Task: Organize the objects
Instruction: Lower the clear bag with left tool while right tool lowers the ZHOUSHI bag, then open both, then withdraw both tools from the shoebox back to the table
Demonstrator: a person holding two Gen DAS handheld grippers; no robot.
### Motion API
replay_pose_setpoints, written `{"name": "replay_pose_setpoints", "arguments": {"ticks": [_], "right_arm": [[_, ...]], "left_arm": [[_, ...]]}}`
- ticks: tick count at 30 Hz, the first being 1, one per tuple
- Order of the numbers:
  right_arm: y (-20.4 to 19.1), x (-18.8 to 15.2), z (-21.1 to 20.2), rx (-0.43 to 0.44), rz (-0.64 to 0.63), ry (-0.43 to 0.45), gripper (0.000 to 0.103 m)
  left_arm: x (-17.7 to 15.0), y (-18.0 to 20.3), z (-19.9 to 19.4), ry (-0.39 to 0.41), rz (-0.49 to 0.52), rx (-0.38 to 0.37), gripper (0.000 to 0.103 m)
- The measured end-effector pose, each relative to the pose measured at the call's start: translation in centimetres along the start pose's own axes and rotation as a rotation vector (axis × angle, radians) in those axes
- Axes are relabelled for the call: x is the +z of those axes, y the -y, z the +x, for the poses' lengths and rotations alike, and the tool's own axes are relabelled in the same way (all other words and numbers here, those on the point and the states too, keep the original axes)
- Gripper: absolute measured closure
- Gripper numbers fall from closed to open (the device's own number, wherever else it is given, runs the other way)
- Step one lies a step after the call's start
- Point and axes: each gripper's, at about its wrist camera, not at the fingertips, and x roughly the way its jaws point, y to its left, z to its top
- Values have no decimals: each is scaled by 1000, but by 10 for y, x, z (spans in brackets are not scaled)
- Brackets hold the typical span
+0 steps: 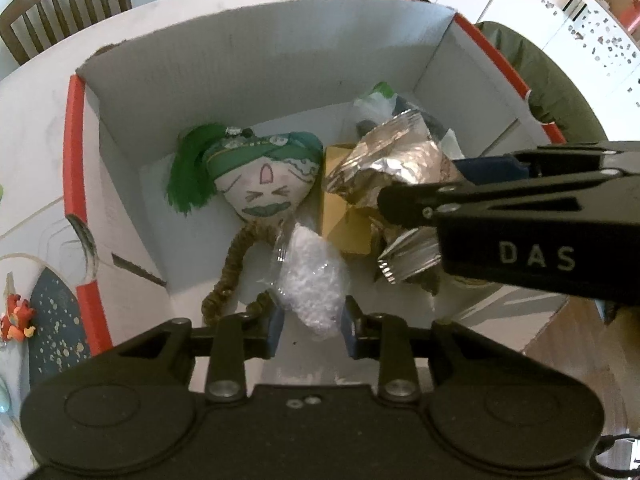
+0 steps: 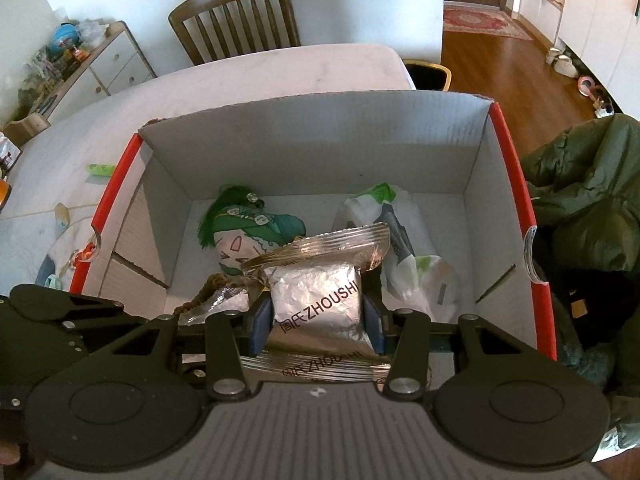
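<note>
Right wrist — doll (image 2: 240, 240) half-hidden, foil packet (image 2: 316, 300)

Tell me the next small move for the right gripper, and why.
Probably open the right gripper and let the foil packet drop. The packet is clamped between its pads and already hangs inside the box, above the doll and white bag. The left gripper holds its clear pouch beside it, so release straight down.
</note>
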Motion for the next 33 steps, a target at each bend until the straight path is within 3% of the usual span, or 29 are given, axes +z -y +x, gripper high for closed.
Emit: {"name": "replay_pose_setpoints", "arguments": {"ticks": [7, 14, 18, 22, 33], "right_arm": [[0, 1, -5, 5, -29, 13, 55], [2, 3, -21, 18, -20, 43, 50], [4, 3, -31, 24, -9, 59, 49], [2, 1, -44, 31, 1, 78, 42], [-18, -9, -91, 57, 24, 151, 41]], "left_arm": [[6, 6, 11, -26, 1, 18, 66], [10, 7, 9, -3, -14, -1, 42], [10, 6, 2, 26, -19, -24, 38], [7, 5, -15, 65, -24, -63, 32], [-23, -1, -78, 215, 8, -108, 29]]}}
